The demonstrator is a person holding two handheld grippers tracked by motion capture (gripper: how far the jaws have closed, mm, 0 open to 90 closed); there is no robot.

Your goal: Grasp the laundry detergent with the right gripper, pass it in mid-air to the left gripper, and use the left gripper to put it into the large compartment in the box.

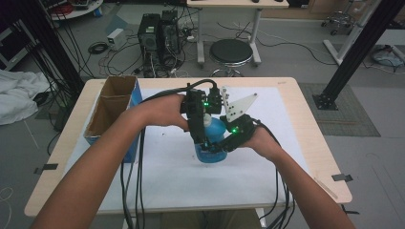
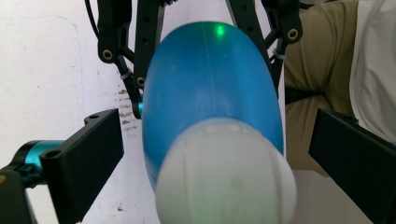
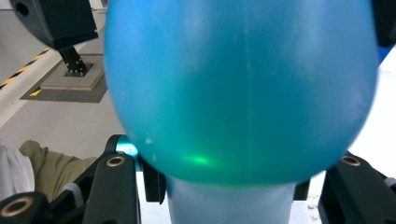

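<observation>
Both grippers are meeting at a blue plastic bottle [image 1: 211,138] standing mid-table on the white sheet [image 1: 162,167]. The left gripper [image 2: 215,154] is hovering around its pale cap [image 2: 226,172], jaws apart and not touching. The right gripper [image 1: 220,145] is clamping the smooth, rounded body. To unscrew cleanly, I'd close squarely on the cap while the right braces.

A cardboard box [image 1: 111,110] is sitting open at the table's [image 1: 305,143] left edge, on a white sheet [image 1: 191,181]. Beyond the table, a black stool [image 1: 231,51] is standing beside two computer towers [image 1: 158,33], with cables [image 1: 102,52] lying across the floor. A white cloth [image 1: 16,95] is lying at far left.
</observation>
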